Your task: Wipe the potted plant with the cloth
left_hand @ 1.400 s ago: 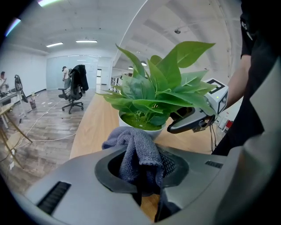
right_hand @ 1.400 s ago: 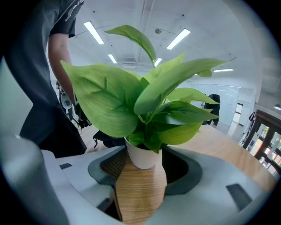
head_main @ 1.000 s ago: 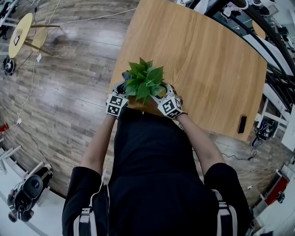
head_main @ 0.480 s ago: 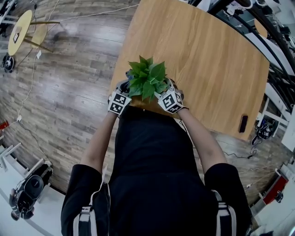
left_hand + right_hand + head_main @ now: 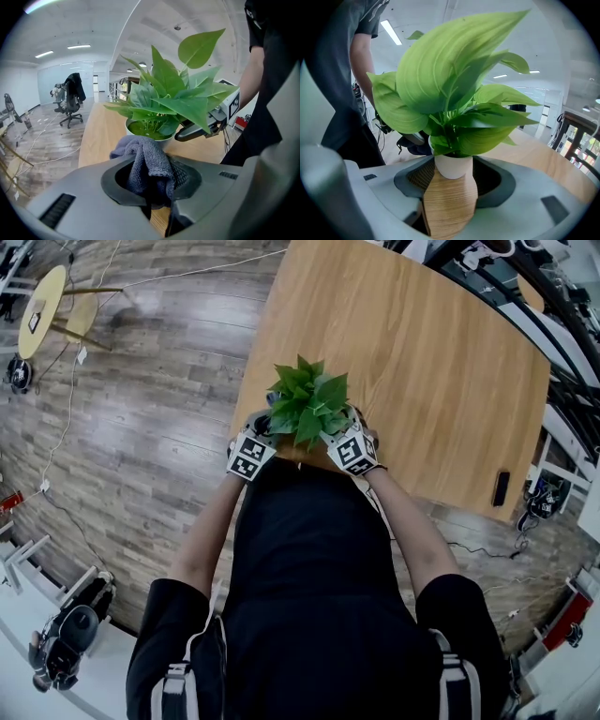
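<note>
One potted plant point(image 5: 305, 404) stands between left gripper point(image 5: 150, 176), clamping cloth point(image 5: 145, 159), and right gripper point(image 5: 451, 187), jaws apart.

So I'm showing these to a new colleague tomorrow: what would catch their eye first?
The leafy green plant at the near edge of the wooden table draws the eye first. Next comes the grey cloth bunched in the left gripper, then the white pot right at the open right gripper.
</note>
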The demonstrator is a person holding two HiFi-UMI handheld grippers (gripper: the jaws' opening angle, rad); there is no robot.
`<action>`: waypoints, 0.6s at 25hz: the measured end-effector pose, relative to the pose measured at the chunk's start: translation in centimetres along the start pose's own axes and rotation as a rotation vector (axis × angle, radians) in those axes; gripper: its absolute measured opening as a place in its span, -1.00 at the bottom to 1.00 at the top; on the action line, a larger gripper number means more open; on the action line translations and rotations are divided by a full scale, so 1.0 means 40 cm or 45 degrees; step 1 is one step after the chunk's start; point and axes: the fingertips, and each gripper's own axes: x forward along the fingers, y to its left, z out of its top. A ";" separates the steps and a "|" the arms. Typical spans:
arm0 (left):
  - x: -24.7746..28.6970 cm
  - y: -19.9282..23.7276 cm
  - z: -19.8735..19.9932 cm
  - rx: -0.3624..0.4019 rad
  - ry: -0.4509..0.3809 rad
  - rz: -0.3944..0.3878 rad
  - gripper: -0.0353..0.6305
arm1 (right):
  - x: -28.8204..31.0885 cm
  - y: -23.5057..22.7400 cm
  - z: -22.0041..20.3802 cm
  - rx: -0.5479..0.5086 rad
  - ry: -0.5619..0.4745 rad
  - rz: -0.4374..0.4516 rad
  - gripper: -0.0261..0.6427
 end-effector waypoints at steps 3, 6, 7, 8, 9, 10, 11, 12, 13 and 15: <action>-0.001 0.016 0.001 -0.021 0.003 0.004 -0.55 | -0.019 0.036 -0.003 0.030 -0.003 0.014 -0.20; -0.004 0.037 0.001 -0.024 0.011 0.007 -0.55 | -0.036 0.086 -0.018 0.063 0.015 0.044 -0.20; -0.004 0.043 0.003 -0.024 0.011 0.006 -0.55 | -0.038 0.091 -0.026 0.075 0.026 0.038 -0.20; -0.003 0.050 0.004 -0.024 0.010 0.003 -0.55 | -0.039 0.087 -0.035 0.092 0.038 0.018 -0.20; -0.002 0.056 0.006 -0.022 0.010 0.000 -0.55 | -0.038 0.075 -0.041 0.110 0.046 -0.012 -0.20; -0.001 0.061 0.007 -0.018 0.012 -0.004 -0.55 | -0.036 0.059 -0.043 0.125 0.050 -0.044 -0.20; 0.001 0.066 0.008 -0.012 0.015 -0.011 -0.55 | -0.033 0.043 -0.041 0.133 0.050 -0.071 -0.20; 0.004 0.069 0.010 -0.004 0.019 -0.020 -0.55 | -0.030 0.030 -0.035 0.130 0.048 -0.085 -0.20; 0.010 0.070 0.012 0.009 0.025 -0.033 -0.55 | -0.025 0.021 -0.028 0.117 0.047 -0.085 -0.20; 0.021 0.065 0.018 0.063 0.045 -0.063 -0.55 | -0.015 0.017 -0.019 0.074 0.063 -0.063 -0.20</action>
